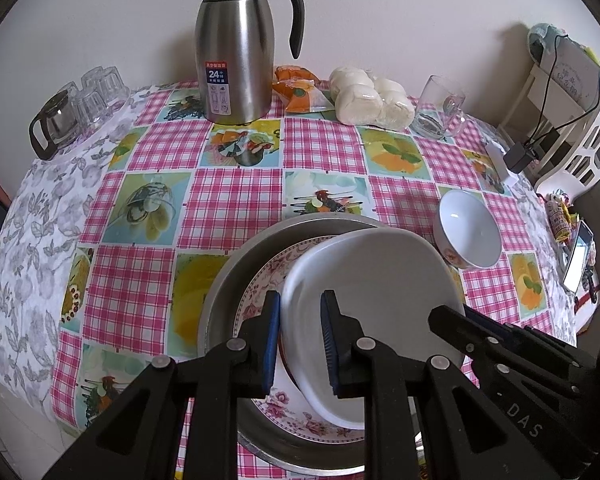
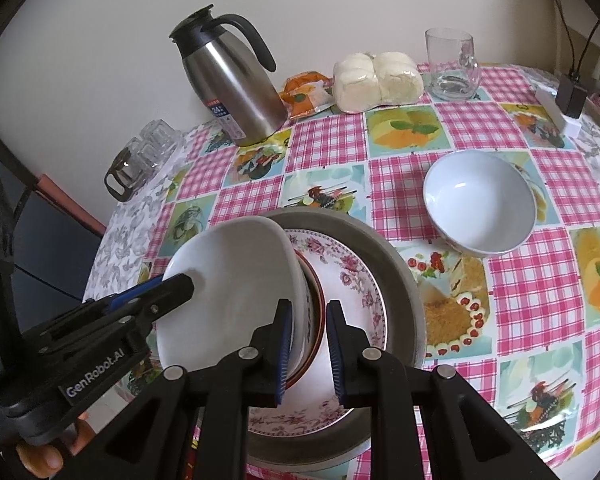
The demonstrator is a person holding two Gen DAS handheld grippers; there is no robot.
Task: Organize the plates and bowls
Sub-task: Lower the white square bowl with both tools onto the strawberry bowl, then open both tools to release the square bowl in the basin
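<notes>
A white plate (image 1: 372, 272) (image 2: 232, 276) hangs tilted over a floral plate (image 1: 260, 292) (image 2: 352, 272) that lies in a metal basin (image 1: 236, 264) (image 2: 404, 280). My left gripper (image 1: 302, 328) (image 2: 180, 284) is shut on the white plate's left rim. My right gripper (image 2: 308, 340) (image 1: 444, 314) is shut on its opposite rim. A red-brown edge shows under the white plate in the right wrist view; I cannot tell what it belongs to. A white bowl (image 1: 470, 232) (image 2: 480, 204) stands upright on the checked cloth, to the right of the basin.
At the back stand a steel thermos jug (image 1: 236, 52) (image 2: 232, 84), wrapped buns (image 1: 372, 96) and a glass mug (image 1: 440, 106) (image 2: 454, 64). Upturned glasses (image 1: 96, 96) sit far left. A white rack (image 1: 580, 128) and a phone (image 1: 578, 256) line the right edge.
</notes>
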